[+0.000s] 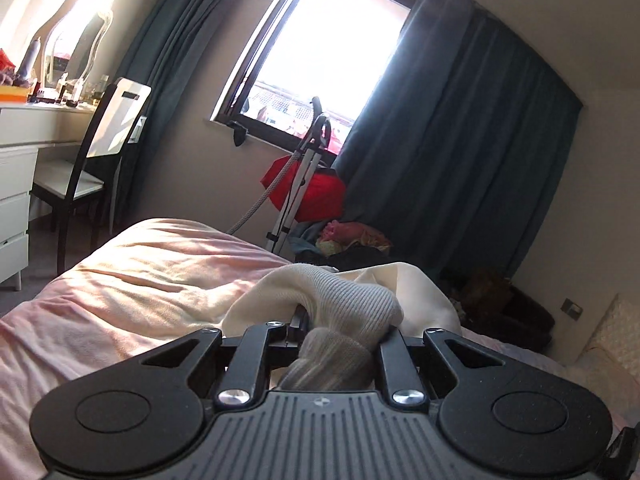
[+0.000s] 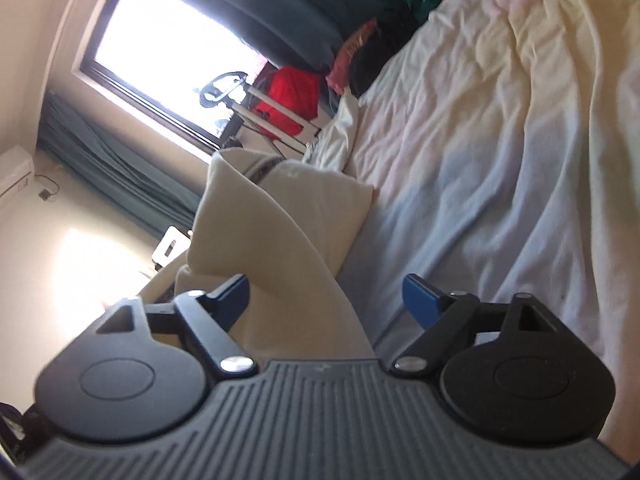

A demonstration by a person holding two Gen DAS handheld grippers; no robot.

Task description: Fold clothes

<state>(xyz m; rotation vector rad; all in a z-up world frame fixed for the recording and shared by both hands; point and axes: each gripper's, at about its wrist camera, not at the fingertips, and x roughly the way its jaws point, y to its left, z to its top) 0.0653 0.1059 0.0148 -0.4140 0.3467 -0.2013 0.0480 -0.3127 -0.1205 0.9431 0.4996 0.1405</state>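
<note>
A cream knitted garment [image 1: 344, 300] with a ribbed cuff lies bunched on the pink bed sheet [image 1: 132, 280]. My left gripper [image 1: 340, 332] is shut on its ribbed edge, and the cloth hides the fingertips. In the right wrist view, which is rolled sideways, the same cream garment [image 2: 280, 216] hangs as a folded flap between my blue fingers [image 2: 420, 300]. My right gripper [image 2: 326, 296] is open, its jaws wide apart around the cloth and not pinching it. The bed sheet [image 2: 500, 140] fills the right side.
A window [image 1: 328, 52] with dark teal curtains [image 1: 460, 140] faces me. A white dresser [image 1: 16, 152] and a chair [image 1: 100, 152] stand at left. A red bag [image 1: 308, 192], a steamer stand [image 1: 296, 184] and a pile of clothes [image 1: 352, 240] sit past the bed.
</note>
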